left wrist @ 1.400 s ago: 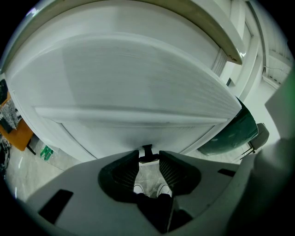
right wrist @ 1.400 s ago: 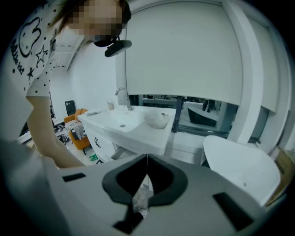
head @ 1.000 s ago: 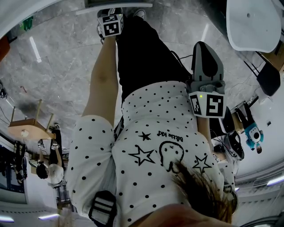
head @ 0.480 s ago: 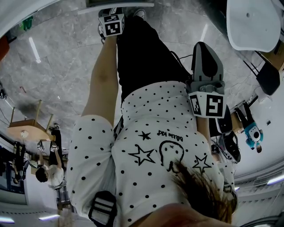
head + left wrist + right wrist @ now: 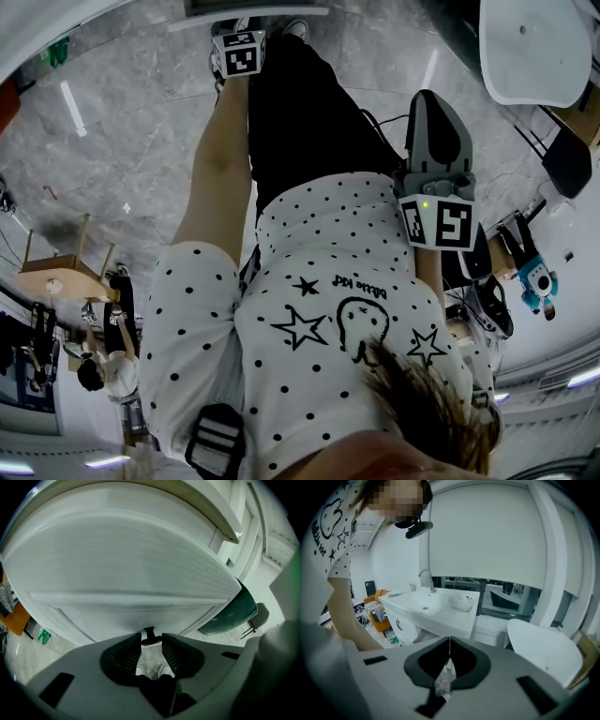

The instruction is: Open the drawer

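1. Filling most of the left gripper view, a white cabinet front [image 5: 126, 550] stands close before the person, its panels parted by a level seam.
2. The drawer [image 5: 93, 616], as I judge it, is the panel under that seam. It looks flush with the rest, so it is not yet opened.
3. The person, in a polka-dot shirt [image 5: 328, 281], stretches the left arm toward the cabinet and keeps the right arm close by the waist.
4. The right gripper [image 5: 449, 641] has its jaws pressed together on nothing. It points off at a washbasin vanity [image 5: 431, 609] across the room and takes no part.
5. The left gripper [image 5: 151, 637] has its jaws parted and aims downward at the drawer.
6. A small black handle [image 5: 148, 631] sits right at the tips of those jaws. I see no firm pinch on it.
7. The step in hand looks like the grasp. Next, the left jaws need to close on the handle, then pull straight back along the drawer's run.
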The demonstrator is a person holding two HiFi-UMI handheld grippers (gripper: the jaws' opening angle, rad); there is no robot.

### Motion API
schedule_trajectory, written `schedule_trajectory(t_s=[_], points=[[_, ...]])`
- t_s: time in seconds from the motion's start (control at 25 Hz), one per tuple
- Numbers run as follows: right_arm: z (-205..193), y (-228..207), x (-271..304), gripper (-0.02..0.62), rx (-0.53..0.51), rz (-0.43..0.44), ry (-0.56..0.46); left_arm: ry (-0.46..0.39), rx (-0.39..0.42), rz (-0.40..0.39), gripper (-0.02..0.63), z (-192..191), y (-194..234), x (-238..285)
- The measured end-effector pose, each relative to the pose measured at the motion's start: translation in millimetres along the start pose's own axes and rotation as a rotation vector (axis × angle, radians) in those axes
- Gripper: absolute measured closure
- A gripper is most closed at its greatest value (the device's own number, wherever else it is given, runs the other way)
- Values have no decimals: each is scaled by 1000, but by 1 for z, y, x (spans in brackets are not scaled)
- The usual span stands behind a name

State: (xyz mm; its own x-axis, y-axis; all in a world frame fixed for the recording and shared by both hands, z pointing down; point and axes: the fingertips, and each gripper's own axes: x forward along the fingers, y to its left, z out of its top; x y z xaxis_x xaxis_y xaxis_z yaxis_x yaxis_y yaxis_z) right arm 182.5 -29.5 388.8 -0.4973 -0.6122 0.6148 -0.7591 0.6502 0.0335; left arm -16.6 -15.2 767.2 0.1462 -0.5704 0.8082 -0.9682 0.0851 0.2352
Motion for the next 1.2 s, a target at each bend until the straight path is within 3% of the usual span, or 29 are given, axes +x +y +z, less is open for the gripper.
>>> schedule_trajectory(t_s=[0.64,1.0,1.12,1.2], points=[[5,11,0,581,-1,20,-9,24,-25,5,465,1,-1,-10],[9,10,6,581,9,51,-32,-18,-14,-2,479,9,-2,-28],[10,9,6,581,19,53,-43,-18,-11,6,495,10,-1,-33],[11,8,7,581,27,55,-50,-28,-8,20,553,13,0,-36]])
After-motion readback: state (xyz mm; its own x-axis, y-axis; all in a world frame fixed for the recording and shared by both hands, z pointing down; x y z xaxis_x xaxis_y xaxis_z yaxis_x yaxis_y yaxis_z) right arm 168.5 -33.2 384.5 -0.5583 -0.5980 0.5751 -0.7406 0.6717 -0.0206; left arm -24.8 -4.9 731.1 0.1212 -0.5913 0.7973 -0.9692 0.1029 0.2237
